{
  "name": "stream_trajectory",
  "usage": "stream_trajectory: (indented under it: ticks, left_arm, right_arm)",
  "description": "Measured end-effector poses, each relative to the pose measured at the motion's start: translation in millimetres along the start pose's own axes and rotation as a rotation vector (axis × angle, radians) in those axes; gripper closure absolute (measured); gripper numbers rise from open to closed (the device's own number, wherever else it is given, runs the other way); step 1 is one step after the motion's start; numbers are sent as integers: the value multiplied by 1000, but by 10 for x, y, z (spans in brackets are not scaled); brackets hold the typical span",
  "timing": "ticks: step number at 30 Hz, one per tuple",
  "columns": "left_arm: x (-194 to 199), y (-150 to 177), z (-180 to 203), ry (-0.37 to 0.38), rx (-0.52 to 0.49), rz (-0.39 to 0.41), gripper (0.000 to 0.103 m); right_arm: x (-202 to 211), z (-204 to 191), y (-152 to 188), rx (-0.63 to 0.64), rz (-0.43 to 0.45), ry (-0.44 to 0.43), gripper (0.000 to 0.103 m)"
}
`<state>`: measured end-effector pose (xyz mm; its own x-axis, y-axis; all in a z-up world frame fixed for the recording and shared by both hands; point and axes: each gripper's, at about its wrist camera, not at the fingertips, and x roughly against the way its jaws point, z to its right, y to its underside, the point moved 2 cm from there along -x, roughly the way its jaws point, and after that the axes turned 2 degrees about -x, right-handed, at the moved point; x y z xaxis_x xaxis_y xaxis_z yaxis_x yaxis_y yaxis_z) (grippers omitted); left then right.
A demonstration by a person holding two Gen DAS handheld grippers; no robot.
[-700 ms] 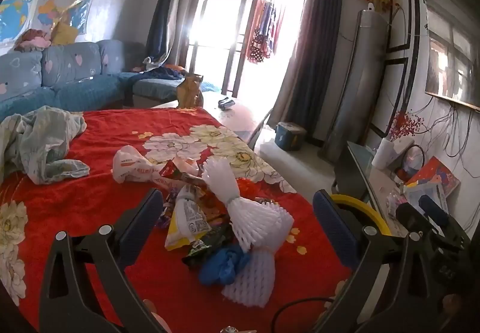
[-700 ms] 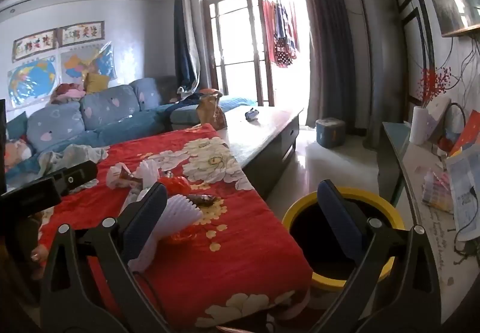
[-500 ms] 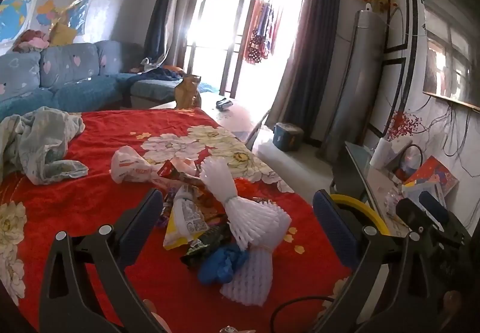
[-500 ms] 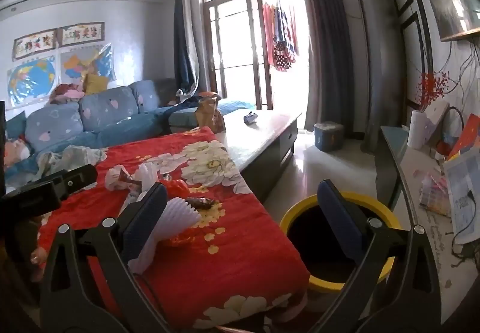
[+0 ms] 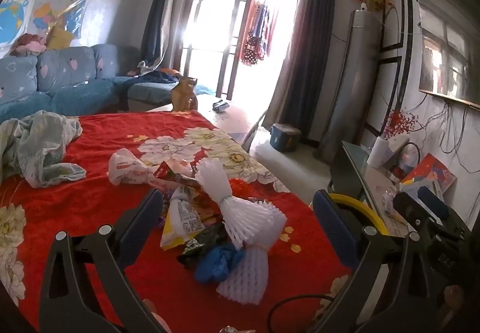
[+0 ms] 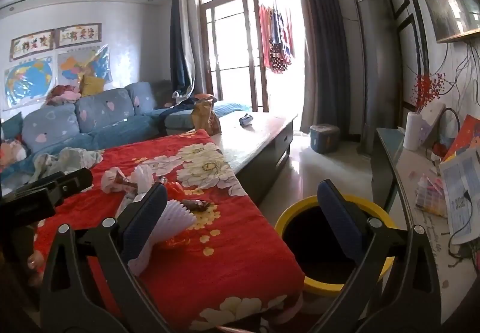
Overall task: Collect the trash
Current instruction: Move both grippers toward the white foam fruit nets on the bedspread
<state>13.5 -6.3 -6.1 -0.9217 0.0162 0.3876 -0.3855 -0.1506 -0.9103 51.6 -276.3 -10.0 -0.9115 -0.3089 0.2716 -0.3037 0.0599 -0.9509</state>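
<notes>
A heap of trash lies on the red flowered blanket [image 5: 90,204]: two white foam fruit nets [image 5: 243,210], a blue crumpled glove [image 5: 217,261], a yellow-white snack packet [image 5: 183,219], dark wrappers and a white plastic bag [image 5: 126,168]. My left gripper [image 5: 237,222] hovers over the heap, open, nothing between its fingers. My right gripper [image 6: 240,219] is open too, held above the blanket's edge with a foam net [image 6: 171,222] by its left finger. A yellow-rimmed bin [image 6: 330,237] with a dark inside stands on the floor to the right of the table.
A crumpled pale cloth [image 5: 39,147] lies at the blanket's left. The bare far end of the low table [image 6: 258,135] holds a brown paper bag [image 6: 204,117] and a small dark object. A blue sofa stands left; a cluttered glass stand [image 6: 420,183] runs along the right wall.
Both views have barely shifted; the heap sits slightly lower and nearer in the left wrist view. Both grippers stay wide open and the trash has not moved.
</notes>
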Motion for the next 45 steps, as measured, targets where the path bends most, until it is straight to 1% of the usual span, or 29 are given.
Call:
stream_trajectory:
  ticks: [35, 45]
  left_arm:
    - [27, 30, 70, 3, -6, 1, 6]
    - [-106, 115, 92, 33, 1, -38, 6]
  right_arm:
    - [3, 5, 2, 0, -2, -1, 11]
    - [-40, 95, 74, -22, -22, 8, 11]
